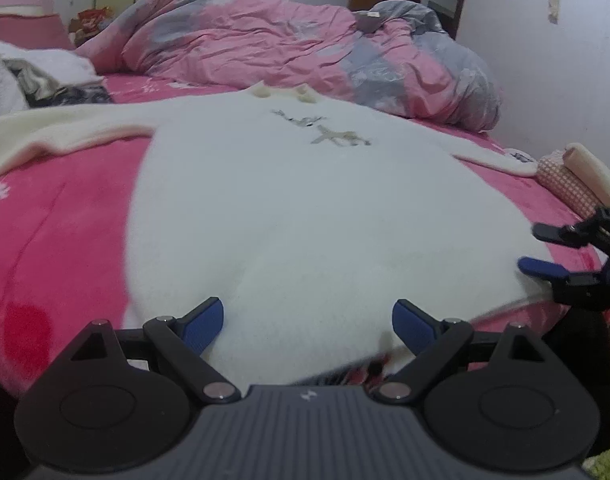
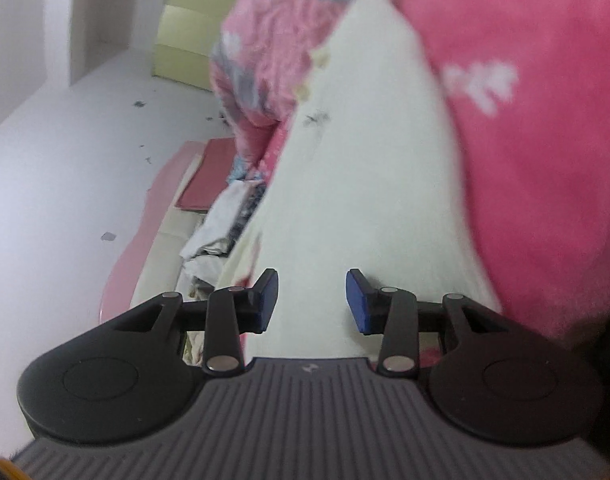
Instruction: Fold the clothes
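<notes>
Sweater (image 1: 289, 208), white, lies face up, spread flat on the pink bed (image 1: 57, 220), collar toward the crumpled duvet (image 1: 289, 36), sleeves out to both sides; prob. laid so for a first fold. Left gripper (image 1: 307, 322) at sweater's near hem, jaws spread wide, nothing between pads. Right gripper (image 2: 311, 300) at sweater's right hem corner, jaws part-open, holding nothing; approx. ready to pinch.

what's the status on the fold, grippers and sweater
Left gripper open, jaws wide over the hem. Right gripper open at the sweater's edge, nothing gripped. White sweater flat on pink bed, unfolded. Nothing in the way.
</notes>
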{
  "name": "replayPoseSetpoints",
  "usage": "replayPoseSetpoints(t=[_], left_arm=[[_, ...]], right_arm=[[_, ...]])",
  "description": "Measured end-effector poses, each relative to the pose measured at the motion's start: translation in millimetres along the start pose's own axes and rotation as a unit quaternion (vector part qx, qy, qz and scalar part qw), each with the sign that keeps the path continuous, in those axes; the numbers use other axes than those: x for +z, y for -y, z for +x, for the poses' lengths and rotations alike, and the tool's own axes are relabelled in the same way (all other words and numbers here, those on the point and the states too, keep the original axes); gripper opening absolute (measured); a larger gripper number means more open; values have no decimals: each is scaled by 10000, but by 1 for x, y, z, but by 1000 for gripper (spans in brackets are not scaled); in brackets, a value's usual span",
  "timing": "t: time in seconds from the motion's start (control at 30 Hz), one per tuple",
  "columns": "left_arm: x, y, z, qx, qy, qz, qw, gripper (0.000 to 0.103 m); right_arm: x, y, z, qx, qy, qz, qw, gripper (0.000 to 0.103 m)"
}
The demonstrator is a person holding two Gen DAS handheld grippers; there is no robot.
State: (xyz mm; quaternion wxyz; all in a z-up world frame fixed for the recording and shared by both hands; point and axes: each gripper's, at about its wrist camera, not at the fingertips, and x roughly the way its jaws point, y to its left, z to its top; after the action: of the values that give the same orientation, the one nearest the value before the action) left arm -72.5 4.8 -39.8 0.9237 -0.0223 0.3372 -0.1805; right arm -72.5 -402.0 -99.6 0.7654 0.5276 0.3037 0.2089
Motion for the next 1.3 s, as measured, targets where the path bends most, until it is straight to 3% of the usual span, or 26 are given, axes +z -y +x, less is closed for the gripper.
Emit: replayPoseSetpoints(t=[0.1,0.2,0.33,0.47,0.6,0.83,0.97,1.07,1.17,1.3], left_arm=[[5,-8,-11,3,-75,-327,9994,93],[15,-11,-26,-122,143,-446,9988,93],[28,2,-31,-159,440,-47,9989,99],[28,13,-19,71,172,147,9997,99],[12,-1,-26,319,28,-9,9995,99],[-4,-38,-39,809,36,-383,9960,97],[8,-36,-37,705,240,-285,9968,97],[21,-26,-25,513,321,-168,9980,97],[33,-14,-3,357,191,-138,9991,97],[45,0,34,316,-188,-81,9993,98]], right_arm=[[-8,5,-17,-138,131,69,9998,37],[-16,-9,-31,-375,232,-357,9984,42],[-24,-41,-30,-424,218,-1057,9933,48],[-21,-68,-1,-887,251,-1667,9817,49],[-23,-91,19,-1595,373,-2337,9584,49],[-32,-107,62,-2505,286,-3406,9058,49],[-42,-107,87,-3085,263,-3899,8672,50],[-52,-100,102,-3394,203,-4262,8383,58],[-60,-101,106,-3501,217,-4467,8231,61],[-61,-101,105,-3536,213,-4448,8226,63]])
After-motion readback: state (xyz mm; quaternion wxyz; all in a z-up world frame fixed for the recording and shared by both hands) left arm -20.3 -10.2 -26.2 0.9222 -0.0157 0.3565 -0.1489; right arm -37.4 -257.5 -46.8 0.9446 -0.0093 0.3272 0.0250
